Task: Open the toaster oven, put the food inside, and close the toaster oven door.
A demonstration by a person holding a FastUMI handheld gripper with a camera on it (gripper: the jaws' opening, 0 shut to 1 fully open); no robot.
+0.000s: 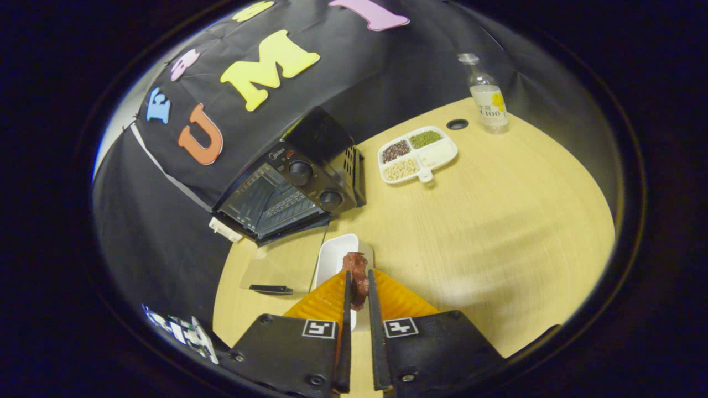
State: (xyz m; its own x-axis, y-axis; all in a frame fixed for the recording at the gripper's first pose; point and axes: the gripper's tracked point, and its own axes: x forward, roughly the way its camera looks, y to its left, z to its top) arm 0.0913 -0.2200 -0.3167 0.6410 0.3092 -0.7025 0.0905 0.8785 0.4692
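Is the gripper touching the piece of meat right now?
Touching. In the gripper view, both fingers press the meat between them, above the white tray.

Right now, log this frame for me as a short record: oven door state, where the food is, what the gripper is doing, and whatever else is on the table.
oven: toaster oven at the table's back edge, against the booth wall
door: glass door open, folded down flat onto the table
food: reddish-brown piece between the fingers, above the white dish
gripper: gripper shut on the food, short of the oven opening
other items: divided tray of beans and grains; clear bottle beyond it
task stage: door opened, food not yet inside
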